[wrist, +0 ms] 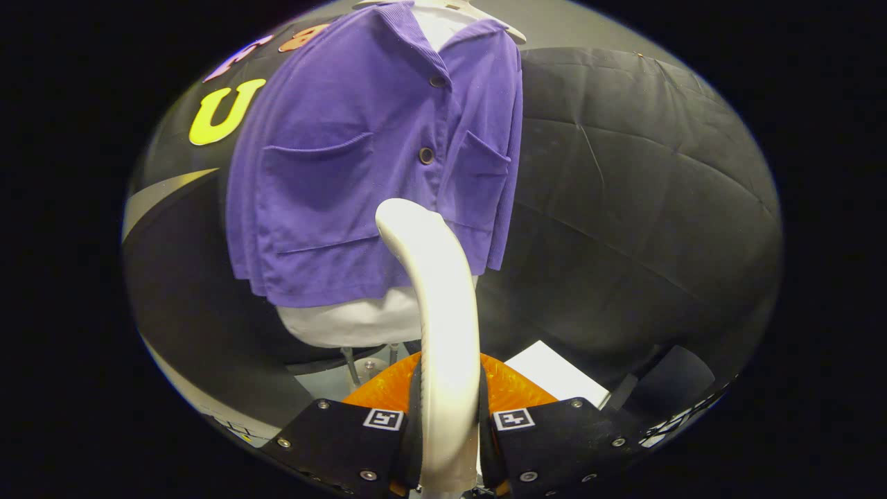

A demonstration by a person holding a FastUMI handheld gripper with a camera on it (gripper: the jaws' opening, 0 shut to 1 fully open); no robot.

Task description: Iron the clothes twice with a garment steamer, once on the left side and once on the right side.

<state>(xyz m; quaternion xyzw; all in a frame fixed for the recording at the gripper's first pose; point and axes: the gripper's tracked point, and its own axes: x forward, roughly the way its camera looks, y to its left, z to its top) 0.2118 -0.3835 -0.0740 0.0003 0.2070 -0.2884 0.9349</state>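
The gripper (pixel 449 423) squeezes the white garment steamer (pixel 440 326) tight between both fingers. Its tip sits at 12 o'clock, right by the purple shirt (pixel 332 180).

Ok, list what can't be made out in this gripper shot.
- Steamer head: faces away, so its plate and any contact with the purple shirt are hidden.
- Gripper, shut on the steamer: handle's lower end cut off.
- Orange object: mostly behind fingers.
- Mannequin stand: partly hidden.
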